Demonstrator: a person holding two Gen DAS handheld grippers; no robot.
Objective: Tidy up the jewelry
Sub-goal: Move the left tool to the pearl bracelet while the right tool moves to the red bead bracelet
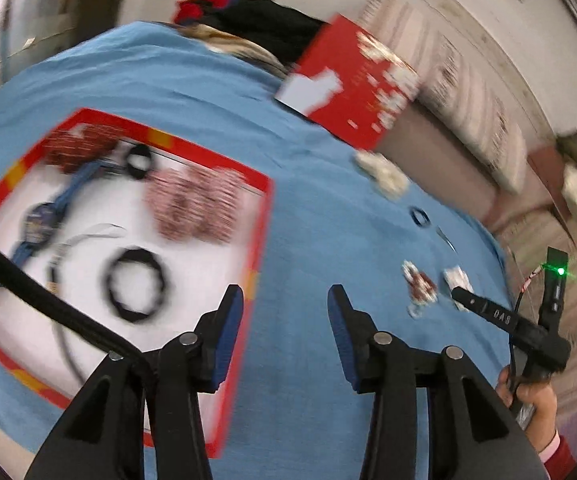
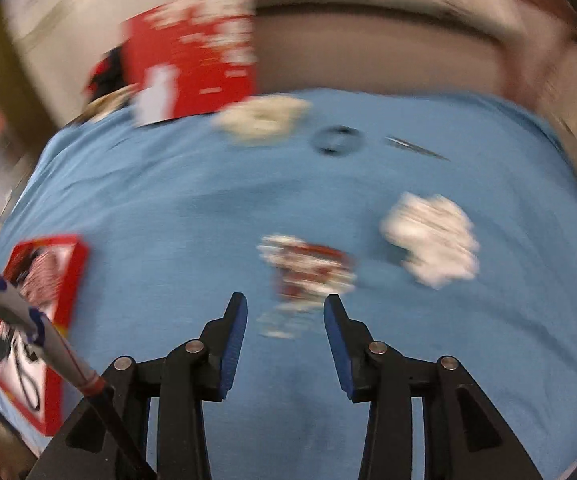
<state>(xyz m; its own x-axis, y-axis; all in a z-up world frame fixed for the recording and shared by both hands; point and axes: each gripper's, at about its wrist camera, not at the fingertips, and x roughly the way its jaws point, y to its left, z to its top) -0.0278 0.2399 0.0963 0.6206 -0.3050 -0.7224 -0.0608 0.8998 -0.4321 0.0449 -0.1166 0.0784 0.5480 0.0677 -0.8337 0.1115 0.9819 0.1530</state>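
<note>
A red-rimmed white tray (image 1: 264, 216) lies on the blue cloth (image 1: 308, 216). It holds a black ring bracelet (image 1: 134, 284), a blue watch (image 1: 42, 222), a small black ring (image 1: 139, 161) and red-white beaded pieces (image 1: 196, 204). My left gripper (image 1: 286, 304) is open and empty beside the tray's right edge. My right gripper (image 2: 285, 312) is open and empty, just short of a red-white beaded piece (image 2: 308, 268) on the cloth. A white piece (image 2: 432, 236) lies to its right. The right gripper also shows in the left wrist view (image 1: 464, 296). Both views are blurred.
A red box lid (image 1: 352, 80) stands at the far edge of the cloth. A cream piece (image 2: 264, 118), a dark ring (image 2: 334, 140) and a thin metal item (image 2: 414, 148) lie further back. The tray also shows at the left (image 2: 80, 276).
</note>
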